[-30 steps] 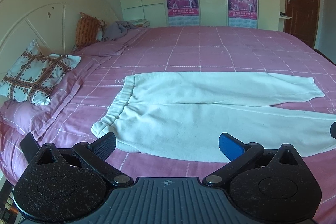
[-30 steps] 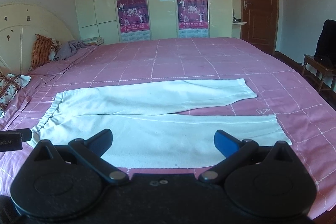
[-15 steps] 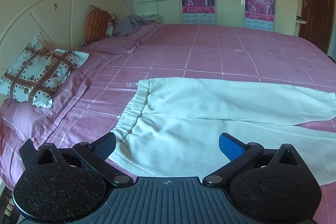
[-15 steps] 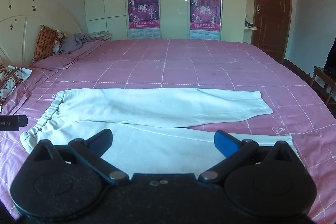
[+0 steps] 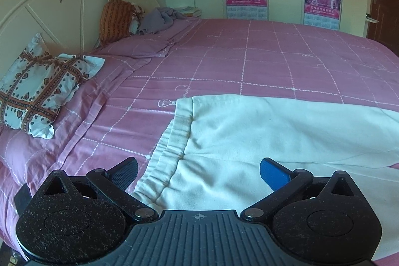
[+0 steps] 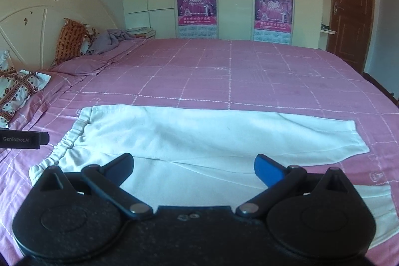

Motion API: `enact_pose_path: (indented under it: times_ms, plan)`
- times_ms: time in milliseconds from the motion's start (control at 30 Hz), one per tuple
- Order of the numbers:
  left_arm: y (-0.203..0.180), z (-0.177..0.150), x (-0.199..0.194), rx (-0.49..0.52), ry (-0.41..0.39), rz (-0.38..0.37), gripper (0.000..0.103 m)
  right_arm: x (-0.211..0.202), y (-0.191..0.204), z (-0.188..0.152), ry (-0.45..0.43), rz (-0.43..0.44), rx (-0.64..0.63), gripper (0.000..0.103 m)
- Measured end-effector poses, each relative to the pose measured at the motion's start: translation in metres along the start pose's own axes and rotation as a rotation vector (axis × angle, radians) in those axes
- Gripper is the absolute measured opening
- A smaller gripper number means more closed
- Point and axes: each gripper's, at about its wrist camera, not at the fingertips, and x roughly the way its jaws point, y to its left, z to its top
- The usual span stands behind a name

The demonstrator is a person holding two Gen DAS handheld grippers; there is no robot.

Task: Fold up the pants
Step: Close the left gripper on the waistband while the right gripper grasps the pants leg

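White pants (image 6: pixel 204 138) lie flat on the pink bedspread (image 6: pixel 224 71), waistband (image 5: pixel 172 141) toward the pillows, legs running to your right. Your left gripper (image 5: pixel 198 172) hangs spread wide over the waistband's near corner, gripping nothing. Your right gripper (image 6: pixel 193 167) is likewise spread over the near leg, empty.

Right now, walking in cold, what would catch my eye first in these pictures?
The white pants spread flat across the pink bed, waistband toward the headboard. Next, the two open black claws low in front: the left claw over the waistband, the right claw over the legs. Behind, purple posters hang on the wardrobe.
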Motion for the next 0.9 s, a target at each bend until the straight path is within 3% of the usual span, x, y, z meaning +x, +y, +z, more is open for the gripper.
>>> enact_pose_path:
  times_ms: [267,400,667,900]
  plan:
    - [0.014,0.021,0.079,-0.027,0.060,0.016,0.103,0.068,0.015,0.020,0.000,0.079,-0.019,0.102]
    - [0.020,0.032,0.119,-0.039,0.097,0.032,0.103,0.109,0.028,0.030,-0.001,0.101,-0.087,0.097]
    - [0.026,0.052,0.201,-0.046,0.154,0.056,0.103,0.189,0.040,0.048,0.044,0.194,-0.166,0.090]
    - [0.022,0.055,0.261,-0.053,0.204,0.032,0.103,0.264,0.050,0.067,0.109,0.220,-0.253,0.090]
